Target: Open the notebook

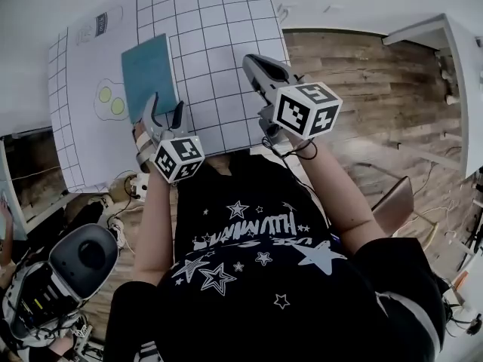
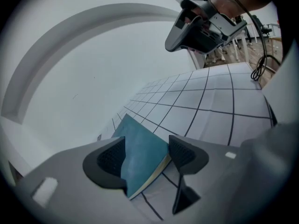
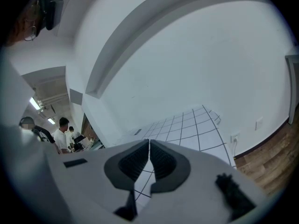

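Note:
A teal notebook [image 1: 149, 70] lies closed on the white grid-marked table [image 1: 219, 36], left of centre. My left gripper [image 1: 166, 105] is at the notebook's near edge with its jaws wide open. In the left gripper view the notebook's [image 2: 140, 157] near corner, its page edges showing, sits between the two pads [image 2: 112, 160] without being pinched. My right gripper [image 1: 254, 66] hovers over the grid to the right of the notebook, apart from it. Its jaws [image 3: 149, 160] are together with nothing between them. It also shows high up in the left gripper view [image 2: 187, 31].
A printed mark with two yellow-green circles [image 1: 112, 100] lies on the table left of the notebook. Wooden floor [image 1: 362, 81] runs along the table's right side, with a white shelf [image 1: 460, 59] beyond. Equipment and cables [image 1: 68, 270] sit on the floor at lower left.

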### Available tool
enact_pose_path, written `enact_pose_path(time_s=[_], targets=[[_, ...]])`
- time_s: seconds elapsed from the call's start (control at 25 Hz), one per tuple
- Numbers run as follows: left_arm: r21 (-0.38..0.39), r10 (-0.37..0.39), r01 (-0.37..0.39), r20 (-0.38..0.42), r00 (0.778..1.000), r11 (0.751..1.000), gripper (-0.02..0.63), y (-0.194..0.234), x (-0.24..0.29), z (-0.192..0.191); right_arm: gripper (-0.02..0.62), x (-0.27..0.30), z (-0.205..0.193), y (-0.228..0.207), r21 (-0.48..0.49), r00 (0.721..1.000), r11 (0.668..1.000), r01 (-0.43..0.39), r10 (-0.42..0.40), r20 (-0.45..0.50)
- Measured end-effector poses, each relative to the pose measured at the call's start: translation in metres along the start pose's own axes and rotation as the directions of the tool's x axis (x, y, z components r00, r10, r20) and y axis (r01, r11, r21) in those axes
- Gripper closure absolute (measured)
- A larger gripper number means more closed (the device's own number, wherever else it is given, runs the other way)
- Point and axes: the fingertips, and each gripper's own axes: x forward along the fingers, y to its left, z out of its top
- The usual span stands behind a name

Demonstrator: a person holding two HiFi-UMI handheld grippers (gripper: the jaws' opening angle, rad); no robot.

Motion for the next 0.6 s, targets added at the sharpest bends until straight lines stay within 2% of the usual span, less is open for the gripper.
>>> enact_pose_path(time_s=[0.2, 0.4, 0.52, 0.6], targets=[[0.021, 0.056, -0.055, -0.050, 0.997, 0.998, 0.307, 0.001, 0.000, -0.001, 0.578, 0.003, 0.002, -0.008, 0.007, 1.000, 1.000, -0.019, 0.019, -0.008], [0.074, 0.142, -0.134, -0.105, 0.984, 0.988, 0.310, 0.006, -0.008, 0.005, 0.578, 0.004, 0.002, -0.014, 0.014, 0.999, 0.999, -0.035, 0.036, -0.014], [0.063, 0.133, -0.125, -0.146, 0.980, 0.990, 0.319, 0.003, -0.005, -0.001, 0.578, 0.003, 0.004, -0.019, 0.023, 0.999, 0.999, -0.035, 0.035, -0.009], [0.049, 0.114, -0.107, -0.170, 0.979, 0.993, 0.358, -0.001, -0.002, -0.004, 0.578, 0.002, 0.004, -0.022, 0.027, 0.999, 0.999, -0.035, 0.035, -0.009]])
